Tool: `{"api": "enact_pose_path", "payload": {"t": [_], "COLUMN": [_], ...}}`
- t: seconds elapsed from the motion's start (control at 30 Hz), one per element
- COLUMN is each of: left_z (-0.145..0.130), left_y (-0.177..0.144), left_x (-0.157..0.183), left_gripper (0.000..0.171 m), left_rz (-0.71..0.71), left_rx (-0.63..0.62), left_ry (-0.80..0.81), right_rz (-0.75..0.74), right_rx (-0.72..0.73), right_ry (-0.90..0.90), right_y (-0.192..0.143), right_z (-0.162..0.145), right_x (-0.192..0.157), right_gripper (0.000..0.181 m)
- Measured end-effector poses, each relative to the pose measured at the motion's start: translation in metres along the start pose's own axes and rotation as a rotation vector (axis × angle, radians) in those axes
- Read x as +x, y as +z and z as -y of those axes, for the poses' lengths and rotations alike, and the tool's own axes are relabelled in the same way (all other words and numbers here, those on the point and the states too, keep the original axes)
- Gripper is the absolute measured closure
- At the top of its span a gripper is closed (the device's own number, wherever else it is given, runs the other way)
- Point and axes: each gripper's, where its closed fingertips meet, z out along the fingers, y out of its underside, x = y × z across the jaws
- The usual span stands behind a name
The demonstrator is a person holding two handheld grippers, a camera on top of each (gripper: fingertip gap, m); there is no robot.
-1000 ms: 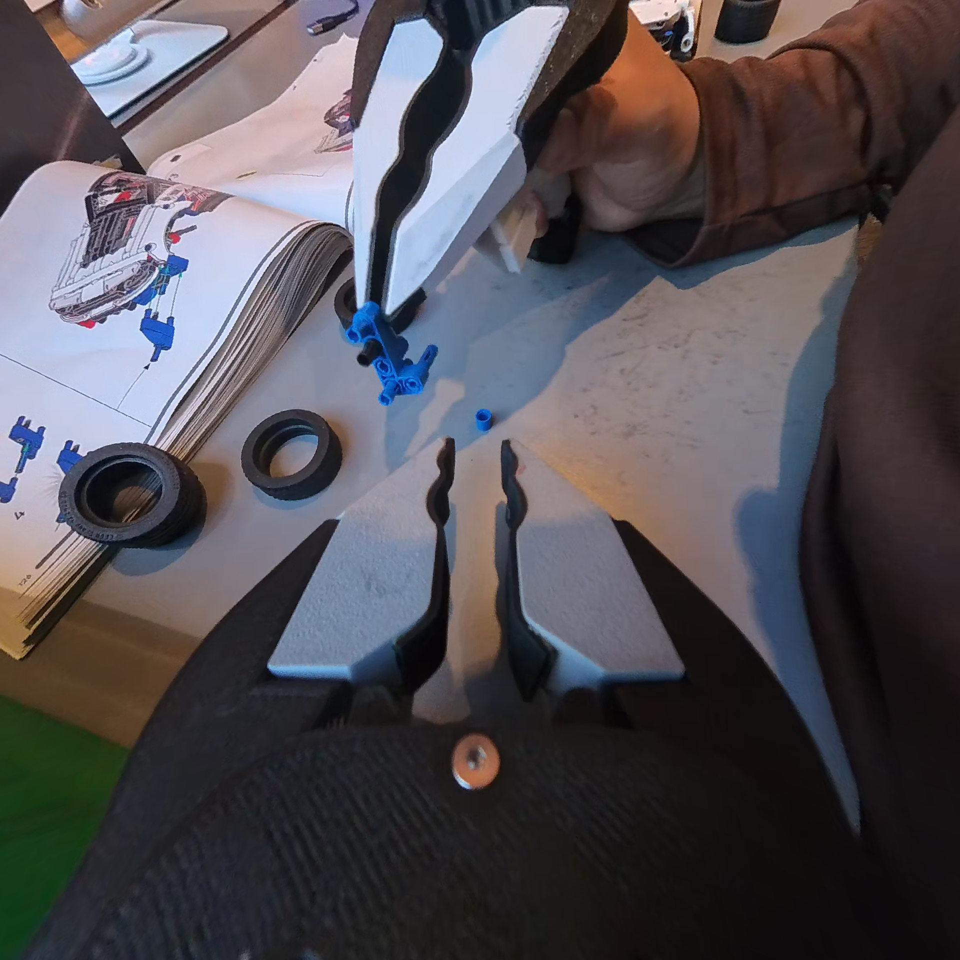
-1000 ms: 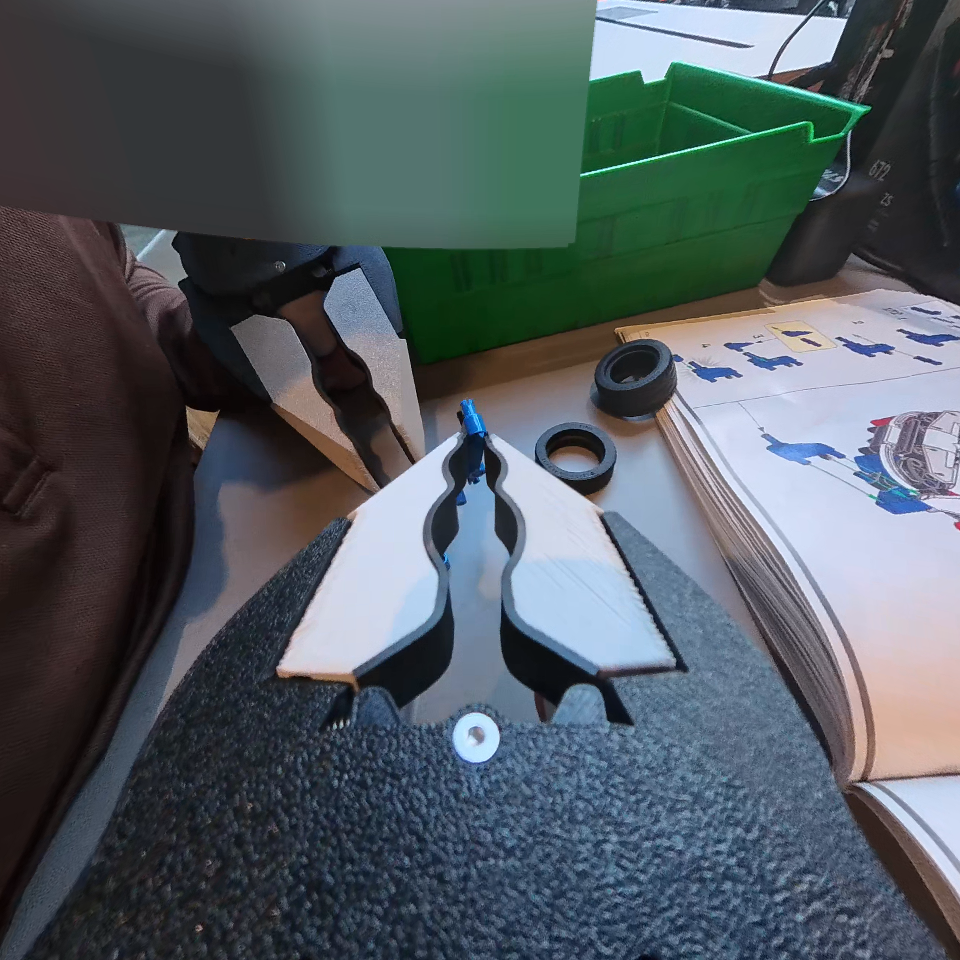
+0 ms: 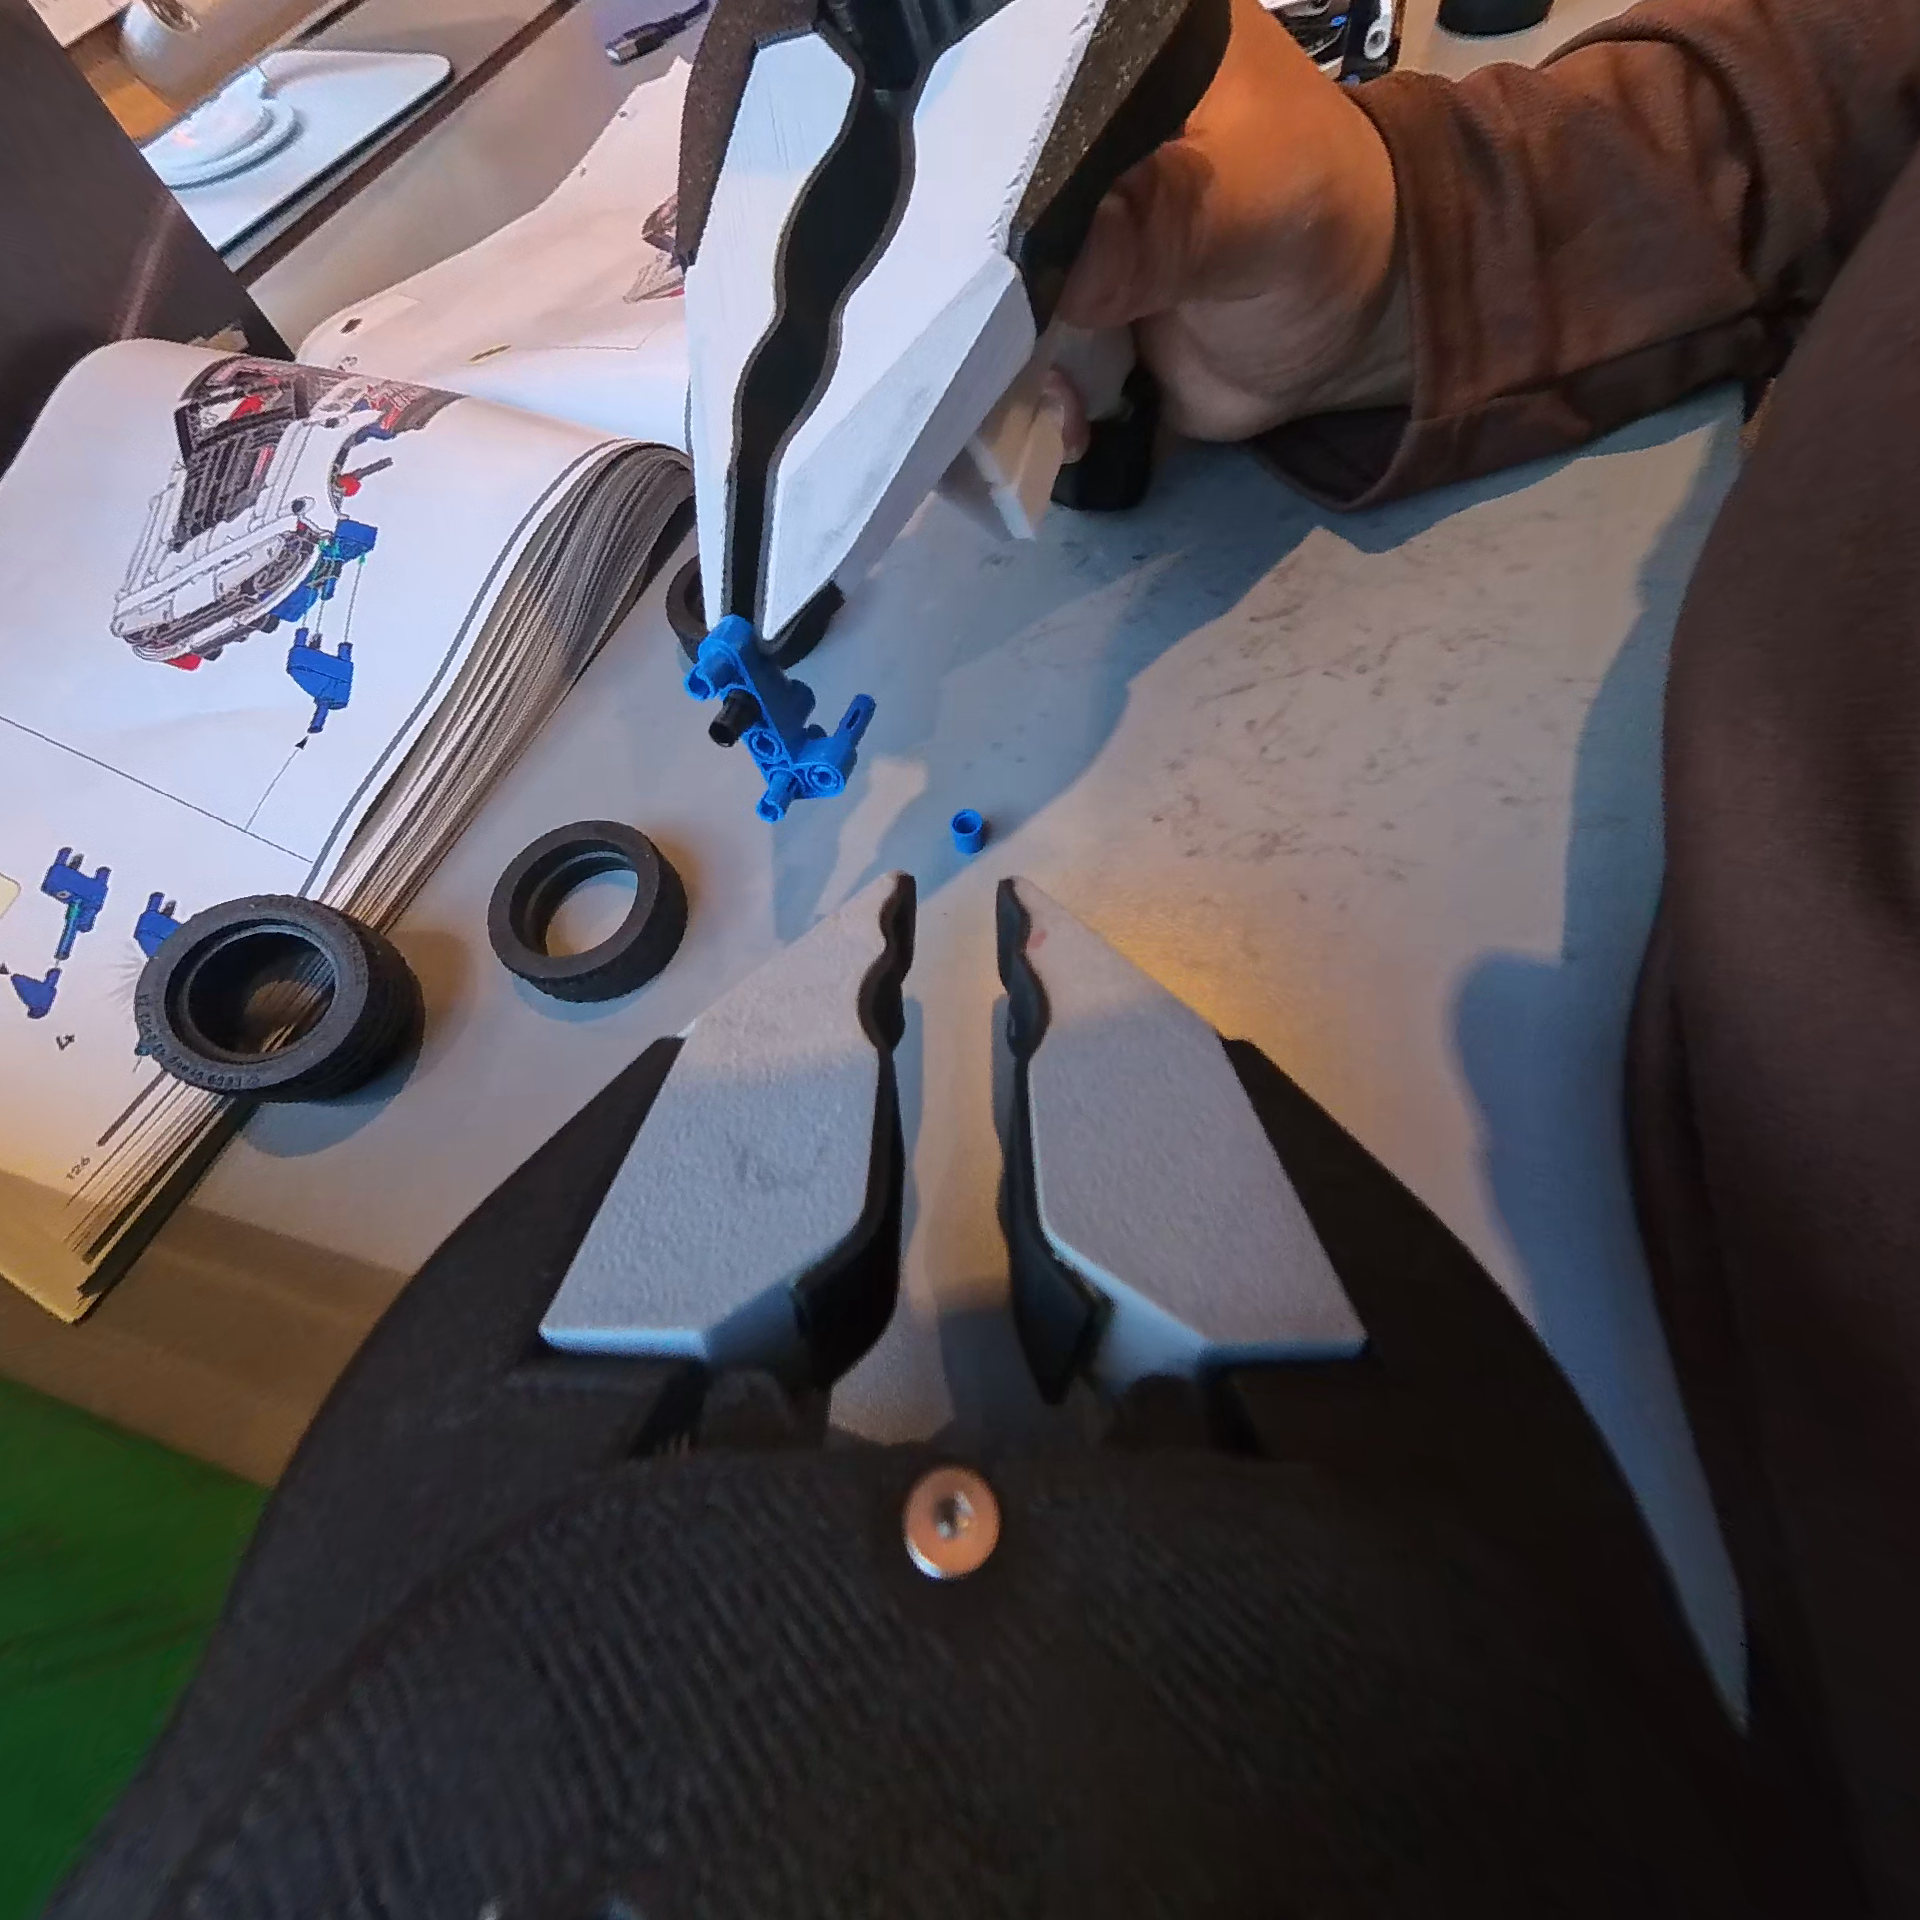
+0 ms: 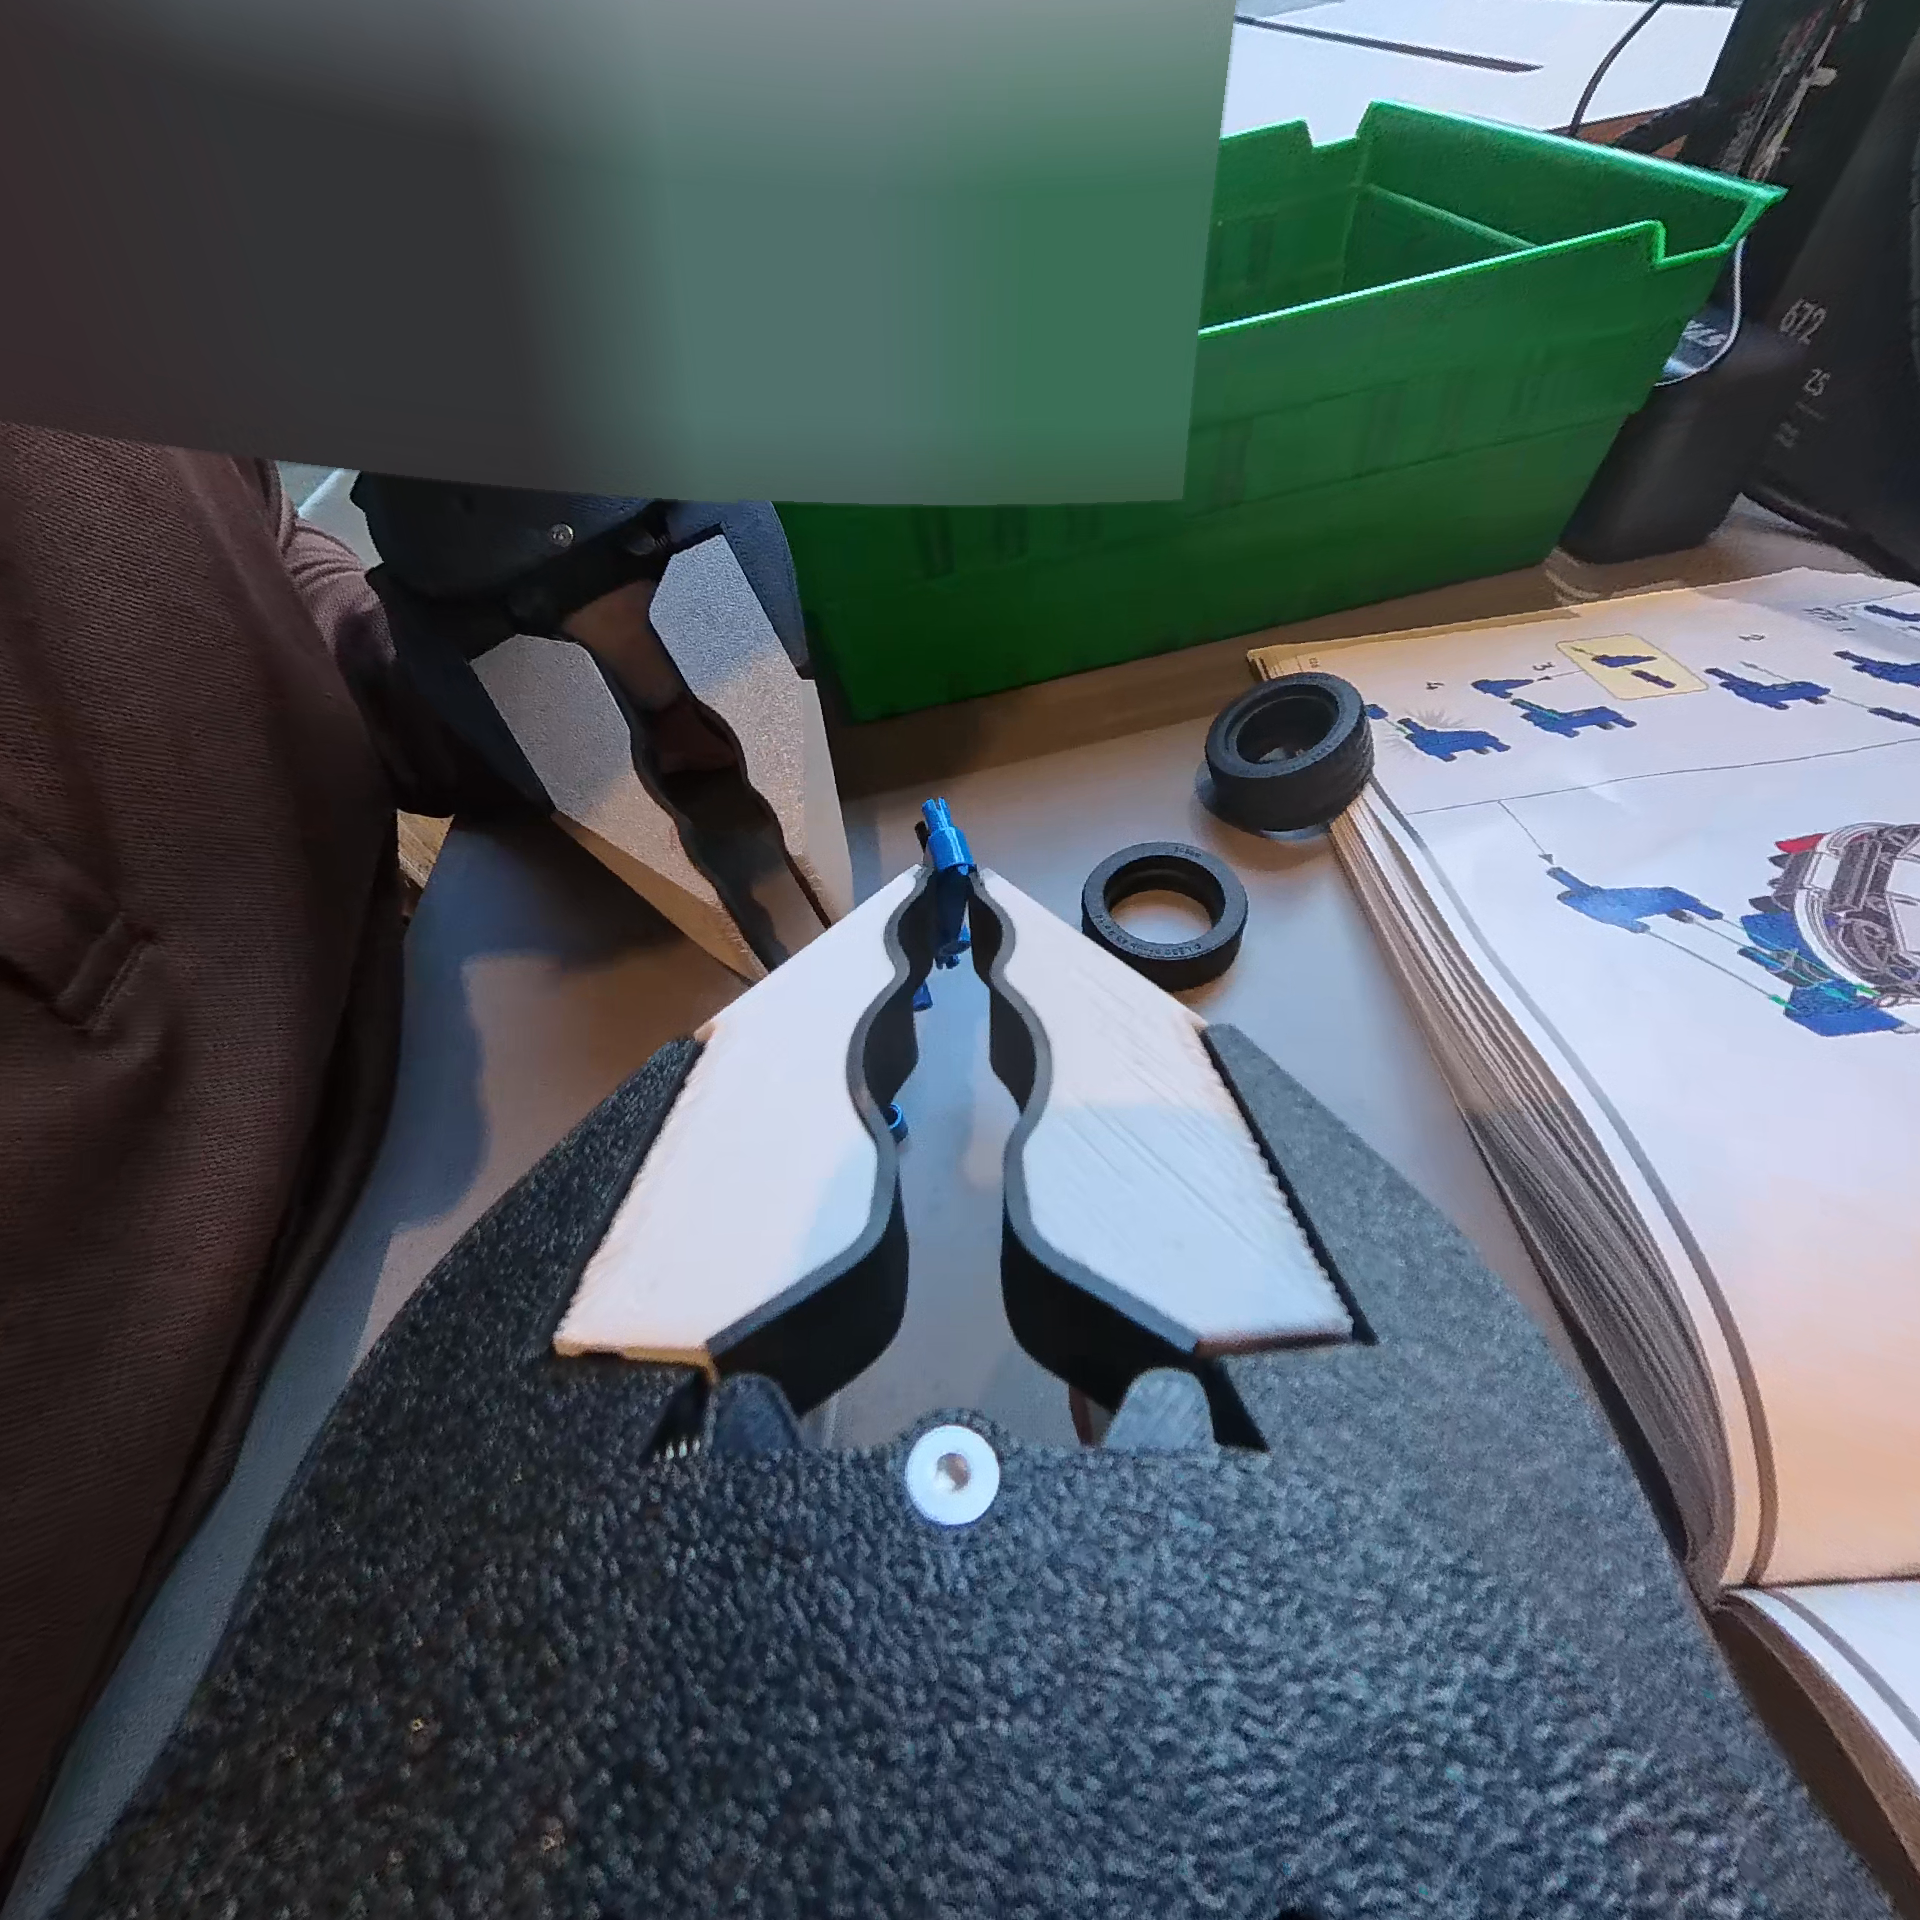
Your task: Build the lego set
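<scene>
Left wrist view puts the right gripper [image 3: 743, 623] at upper centre of the frame, its white fingers closed on the top end of a small blue lego assembly [image 3: 779, 727], which hangs from the tips just above the grey table [image 3: 1299, 727]. The left gripper [image 3: 951, 894] sits at lower centre with its fingers slightly parted and nothing between them. A loose blue bush [image 3: 968, 830] stands on the table just beyond its tips, right of the hanging assembly. Two black tyres [image 3: 587, 909] lie at left, one on the table and one on the corner of the open instruction booklet [image 3: 208, 623]; a third is partly hidden behind the right gripper.

In the right wrist view the assembly pokes out past the closed tips at centre, and a green bin [image 4: 1351, 436] fills the upper right.

The assembly looks light, rigid and smooth, held only by friction pins, so a pinch across its flat beam faces should hold better than one on the rounded pin ends. The bush is tiny and likely to roll or shoot out; a grip across its curved sides, close to the fingertips, seems safest.
</scene>
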Motion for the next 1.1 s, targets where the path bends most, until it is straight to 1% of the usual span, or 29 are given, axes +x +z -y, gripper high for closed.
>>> {"api": "enact_pose_path", "payload": {"t": [0.27,0.5,0.6,0.8,1.1], "left_z": [-0.001,-0.004,-0.004,-0.002,-0.004], "left_y": [0.000,0.002,0.002,0.000,0.001], "left_x": [-0.001,-0.002,-0.004,-0.005,-0.003], "left_gripper": [0.160,0.161,0.161,0.161,0.166], "left_rz": [0.005,0.034,0.053,0.072,0.106], "left_rx": [-0.004,-0.028,-0.029,-0.015,-0.029], "left_ry": [0.004,0.036,0.050,0.058,0.127], "right_rz": [0.003,0.024,0.050,0.044,0.017], "right_rx": [0.004,0.123,0.132,0.098,0.010], "right_ry": [0.019,0.193,0.239,0.181,0.077], "right_y": [0.000,-0.015,-0.017,-0.013,-0.002], "right_z": [0.000,0.012,0.012,0.010,0.000], "right_x": [0.002,0.019,0.020,0.012,0.000], "right_gripper": [0.176,0.176,0.175,0.175,0.176]}}
